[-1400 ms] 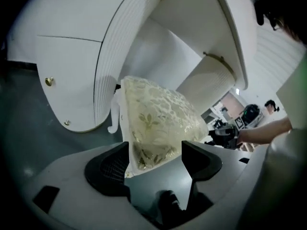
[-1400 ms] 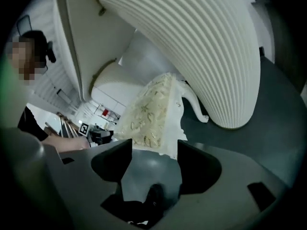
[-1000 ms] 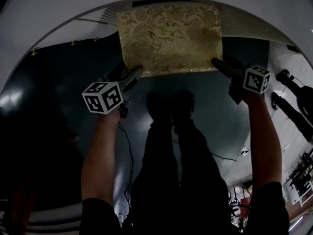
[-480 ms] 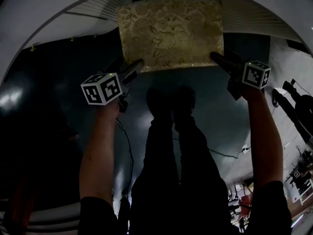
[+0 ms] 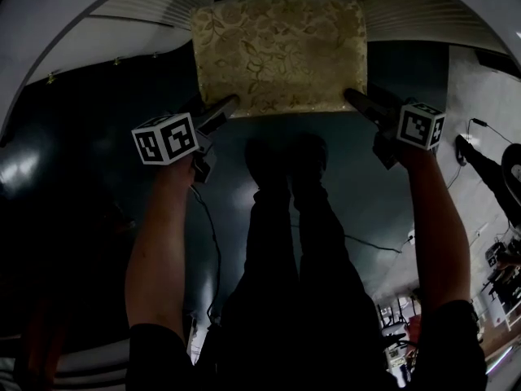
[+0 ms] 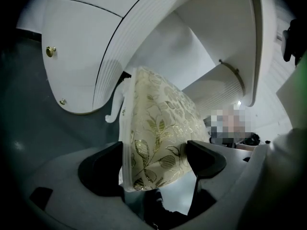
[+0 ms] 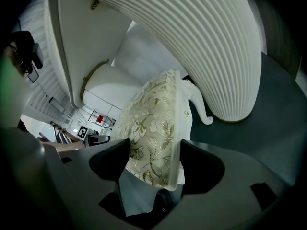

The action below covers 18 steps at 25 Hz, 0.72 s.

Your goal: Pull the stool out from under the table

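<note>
Over the last second the white table (image 5: 73, 31) has slid toward the top of the head view. More of the stool (image 5: 281, 51) now shows, and both grippers keep to its near corners. Beyond the fingers, the table's ribbed white base curves over and to either side of the stool, above a dark floor (image 5: 98, 177). The stool has a seat of pale gold cloth with a leaf pattern. It stands just ahead of the fingertips, and its two near corners reach back between them. The left gripper (image 5: 225, 107) has its fingers (image 6: 103, 169) spreading apart, with the near left corner between them and the pads close beside the cloth. The right gripper (image 5: 355, 98) pinches the near right corner with its fingers (image 7: 201, 164), one on the patterned top and the other against the rim. A curled white stool leg (image 6: 112, 113) shows just past the left fingers.
</note>
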### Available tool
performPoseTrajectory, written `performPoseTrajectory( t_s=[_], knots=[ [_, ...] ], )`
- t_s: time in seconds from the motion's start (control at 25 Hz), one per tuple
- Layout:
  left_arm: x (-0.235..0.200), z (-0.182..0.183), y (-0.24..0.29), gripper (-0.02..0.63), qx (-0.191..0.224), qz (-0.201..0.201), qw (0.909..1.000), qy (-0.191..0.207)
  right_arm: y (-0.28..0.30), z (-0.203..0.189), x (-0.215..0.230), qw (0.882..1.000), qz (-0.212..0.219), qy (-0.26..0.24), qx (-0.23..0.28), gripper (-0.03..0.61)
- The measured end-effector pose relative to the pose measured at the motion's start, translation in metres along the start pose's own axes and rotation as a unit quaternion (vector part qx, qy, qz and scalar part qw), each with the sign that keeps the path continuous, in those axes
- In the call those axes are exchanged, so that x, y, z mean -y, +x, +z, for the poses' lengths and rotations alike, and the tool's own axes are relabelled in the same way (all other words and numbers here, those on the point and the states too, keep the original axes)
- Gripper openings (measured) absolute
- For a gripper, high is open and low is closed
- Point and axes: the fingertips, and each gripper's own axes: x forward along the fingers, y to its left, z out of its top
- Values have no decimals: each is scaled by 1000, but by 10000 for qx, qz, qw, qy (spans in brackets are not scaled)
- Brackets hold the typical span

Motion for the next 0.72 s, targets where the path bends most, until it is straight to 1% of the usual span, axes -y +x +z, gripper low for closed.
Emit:
performPoseTrajectory(
  t_s=[0.08,0.12,0.24,0.4,0.56,0.72],
  knots=[
    [1,0,1,410,-85,54,9999,-55,1,1,2,9999,6,44,-156,279],
    [3,0,2,409,-59,80,9999,-121,2,3,5,9997,39,34,-257,279],
    [9,-3,5,408,187,73,9994,-285,5,14,12,9985,105,-175,-503,279],
    [10,-6,9,408,264,-59,9993,-261,2,17,13,9976,-64,-382,-579,279],
    [5,-8,8,408,25,-19,9996,-287,6,15,6,9969,-136,-247,-734,279],
    [3,-7,10,408,-270,-33,9992,-290,4,13,11,9953,-236,-174,-927,279]
  ],
)
